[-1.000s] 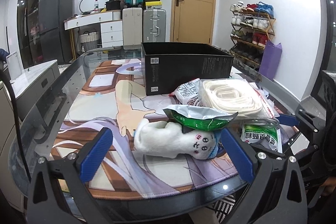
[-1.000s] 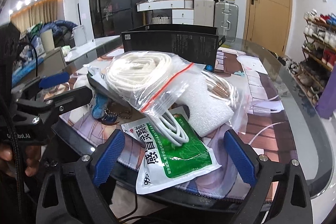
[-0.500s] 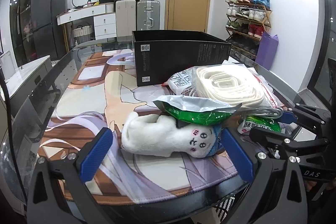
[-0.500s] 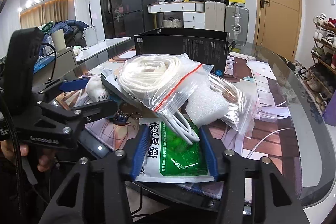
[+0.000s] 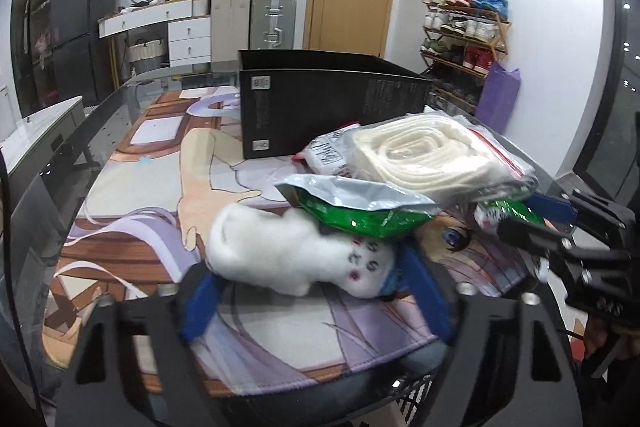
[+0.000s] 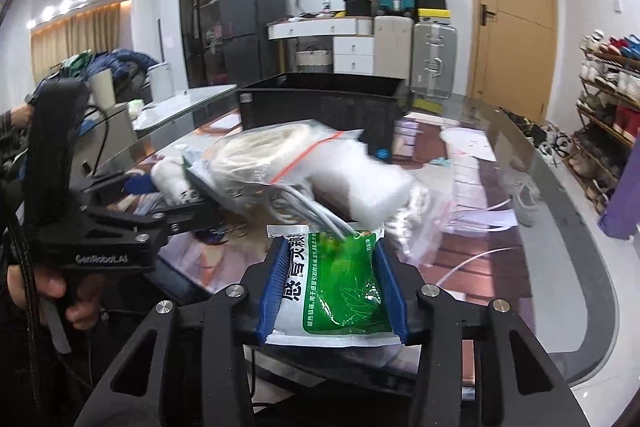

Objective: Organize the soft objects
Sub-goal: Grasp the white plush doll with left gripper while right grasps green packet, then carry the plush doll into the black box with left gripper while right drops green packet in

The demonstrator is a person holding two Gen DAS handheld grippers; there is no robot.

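A white plush toy (image 5: 296, 259) lies on the printed mat (image 5: 132, 227), and my left gripper (image 5: 316, 287) is shut on it. A green and silver pouch (image 5: 360, 207) rests on the plush. A clear zip bag of white cord (image 5: 432, 155) tops the pile. My right gripper (image 6: 334, 287) is shut on a green and white medicine packet (image 6: 340, 287) and lifts it at the table's near edge. The zip bag (image 6: 276, 155), white cables (image 6: 316, 215) and white foam (image 6: 368, 183) lie just beyond it. A black box (image 5: 328, 107) stands open behind the pile.
The glass table edge (image 6: 580, 259) curves close on the right. A shoe rack (image 5: 464, 39) and purple bag (image 5: 498, 99) stand by the wall. Suitcases (image 5: 256, 23), a dresser and a door are at the back. The left gripper's body (image 6: 100, 239) shows in the right wrist view.
My left gripper has closed on the white plush toy. My right gripper has tightened on the green and white packet and drawn it up and away from the pile.
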